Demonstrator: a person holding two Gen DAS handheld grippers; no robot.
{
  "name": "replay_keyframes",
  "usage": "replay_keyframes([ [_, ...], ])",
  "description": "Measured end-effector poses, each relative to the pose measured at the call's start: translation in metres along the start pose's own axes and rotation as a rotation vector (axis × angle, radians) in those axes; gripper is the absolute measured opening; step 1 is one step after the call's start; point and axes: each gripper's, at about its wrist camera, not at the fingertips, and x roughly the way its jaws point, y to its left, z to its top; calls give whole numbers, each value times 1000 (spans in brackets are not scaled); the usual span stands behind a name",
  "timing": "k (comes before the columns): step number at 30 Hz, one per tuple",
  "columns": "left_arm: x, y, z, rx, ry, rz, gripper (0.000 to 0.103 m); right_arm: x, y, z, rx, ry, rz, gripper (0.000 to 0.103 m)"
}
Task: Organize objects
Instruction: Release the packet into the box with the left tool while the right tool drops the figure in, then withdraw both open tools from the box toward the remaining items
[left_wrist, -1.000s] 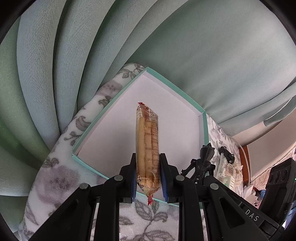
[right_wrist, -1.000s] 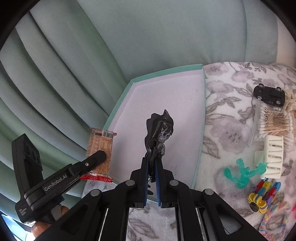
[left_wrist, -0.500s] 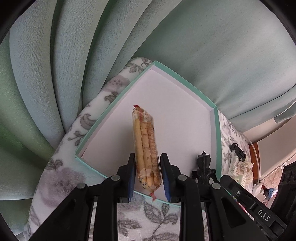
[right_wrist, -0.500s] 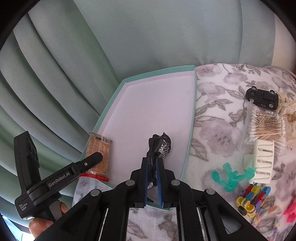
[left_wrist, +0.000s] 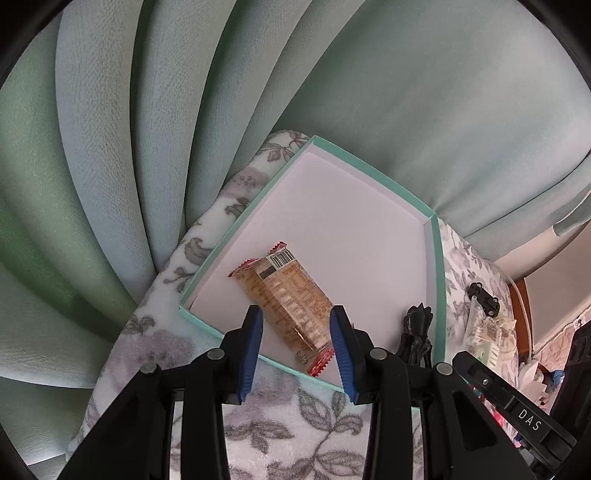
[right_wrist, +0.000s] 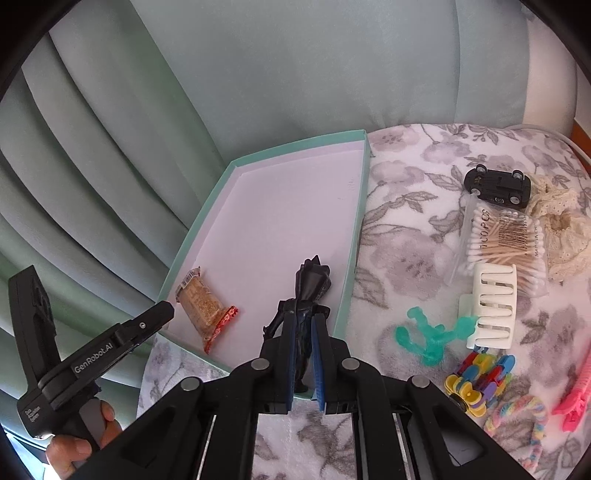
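An orange snack packet (left_wrist: 288, 306) (right_wrist: 203, 302) lies flat in the near left corner of a shallow teal box (left_wrist: 437, 288) (right_wrist: 356, 240) with a white floor. My left gripper (left_wrist: 297, 350) is open just above the packet's near end, with blue pads on either side and not touching it. In the right wrist view one of its fingers (right_wrist: 155, 314) shows beside the box, with a hand on the handle. My right gripper (right_wrist: 304, 354) is shut on a black figurine (right_wrist: 310, 284) (left_wrist: 415, 332), held upright over the box's near right part.
A floral blanket (right_wrist: 406, 206) covers the surface, with pale green curtain folds behind. Right of the box lie a black toy car (right_wrist: 498, 182), a bag of cotton swabs (right_wrist: 502, 243), a white hair claw (right_wrist: 493, 306), a teal clip (right_wrist: 428, 338), a cream scrunchie (right_wrist: 561, 229) and colourful hair ties (right_wrist: 517, 417).
My left gripper has opened and let go of the snack packet, which now lies flat in the box. My right gripper has come lower and closer to the box with the figurine.
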Motion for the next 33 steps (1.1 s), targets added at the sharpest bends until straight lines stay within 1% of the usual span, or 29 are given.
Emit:
replay_keyframes([
  [2, -2, -2, -2, 19, -7, 31, 40, -1, 1, -2, -13, 4, -22, 11],
  [5, -6, -4, -7, 38, -10, 66, 48, -2, 1, -6, -33, 13, -43, 11],
  [6, -7, -4, -9, 45, -11, 75, 50, -2, 1, -7, -39, 16, -51, 12],
  [7, -9, -5, -11, 53, -12, 84, 50, -3, 1, -9, -43, 18, -54, 16],
  [8, -11, -5, -13, 58, -13, 94, 50, -3, 1, -10, -46, 19, -54, 26],
  [9, -12, -6, -15, 63, -14, 106, 52, -3, 1, -12, -48, 20, -53, 39],
  [11, -13, -6, -17, 67, -15, 126, 57, -5, 1, -15, -50, 19, -54, 49],
  [12, -14, -6, -19, 67, -19, 132, 59, -5, 1, -17, -52, 19, -56, 51],
  [13, -15, -5, -20, 67, -22, 138, 60, -6, 2, -18, -54, 20, -61, 53],
  [15, -17, -4, -23, 68, -29, 150, 60, -7, 2, -21, -58, 20, -69, 64],
  [16, -18, -4, -24, 68, -31, 156, 61, -8, 2, -22, -61, 19, -70, 66],
  [17, -19, -3, -26, 67, -33, 163, 65, -9, 2, -24, -64, 20, -72, 66],
  [18, -21, -2, -27, 64, -32, 166, 74, -10, 3, -25, -69, 21, -76, 68],
  [19, -22, -1, -28, 60, -34, 166, 78, -11, 3, -27, -74, 22, -81, 70],
  [21, -26, -1, -31, 57, -46, 168, 79, -12, 4, -29, -80, 19, -87, 77],
  [22, -28, -1, -32, 60, -51, 174, 80, -13, 4, -31, -81, 18, -87, 78],
  [25, -32, -2, -36, 72, -67, 193, 86, -16, 5, -34, -85, 16, -95, 83],
  [27, -35, -2, -37, 74, -77, 199, 87, -19, 5, -36, -90, 15, -97, 89],
  [29, -37, -2, -39, 74, -83, 204, 88, -22, 6, -39, -97, 11, -99, 92],
  [31, -39, -3, -41, 74, -86, 210, 93, -26, 5, -41, -100, 7, -106, 95],
  [33, -43, -3, -43, 76, -98, 213, 94, -30, 3, -43, -95, 2, -108, 98],
])
